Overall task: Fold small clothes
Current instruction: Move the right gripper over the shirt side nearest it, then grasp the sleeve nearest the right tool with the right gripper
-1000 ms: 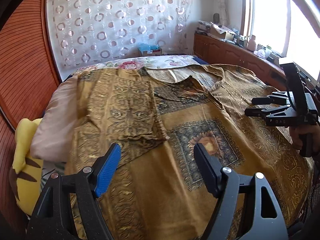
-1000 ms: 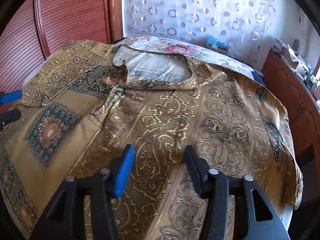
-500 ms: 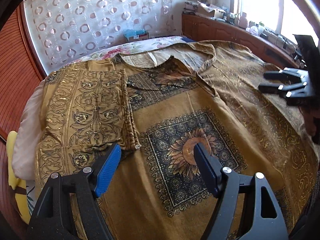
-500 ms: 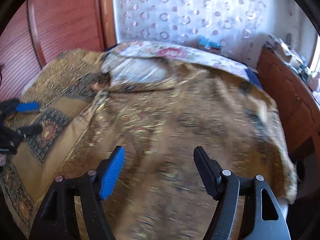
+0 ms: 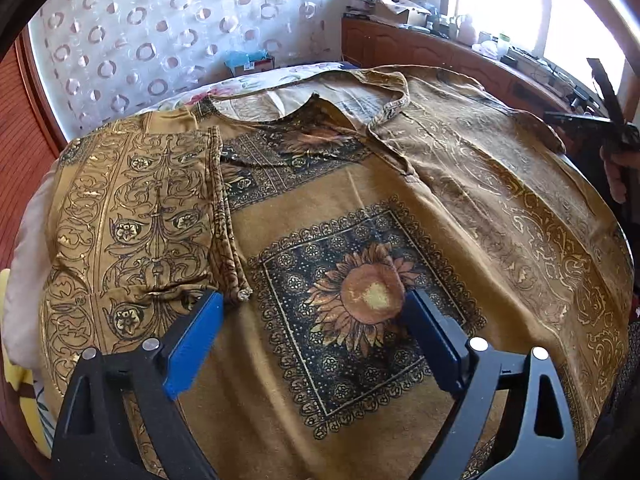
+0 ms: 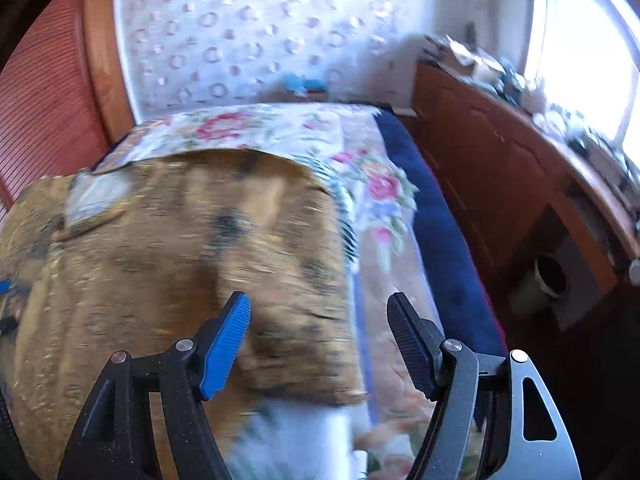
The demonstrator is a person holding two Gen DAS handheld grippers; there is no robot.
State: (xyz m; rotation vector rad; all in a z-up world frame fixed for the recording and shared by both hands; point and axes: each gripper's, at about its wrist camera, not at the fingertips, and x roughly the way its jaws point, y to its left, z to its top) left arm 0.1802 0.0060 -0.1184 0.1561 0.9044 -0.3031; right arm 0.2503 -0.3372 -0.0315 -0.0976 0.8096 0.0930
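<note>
A mustard-gold patterned garment (image 5: 360, 216) with a dark sunflower panel (image 5: 364, 296) lies spread over the bed. Its left sleeve (image 5: 136, 216) is folded in over the body. My left gripper (image 5: 314, 312) hovers just above the sunflower panel, its jaws opening, with no cloth between the pads. In the blurred right wrist view the garment's right edge (image 6: 224, 248) lies on the floral sheet. My right gripper (image 6: 318, 312) hangs open over that edge, holding nothing. The same gripper (image 5: 592, 120) shows at the far right of the left wrist view, held by a hand.
A floral sheet (image 6: 360, 152) and a blue mattress edge (image 6: 440, 232) lie right of the garment. A wooden cabinet (image 6: 520, 184) with clutter runs along the window side. A ring-patterned curtain (image 5: 168, 40) hangs behind the bed. A pale pillow (image 5: 24, 264) sits at the left.
My left gripper closed in on the sunflower panel and its jaws widened. My right gripper swung right, from over the garment's middle to its right edge by the floral sheet.
</note>
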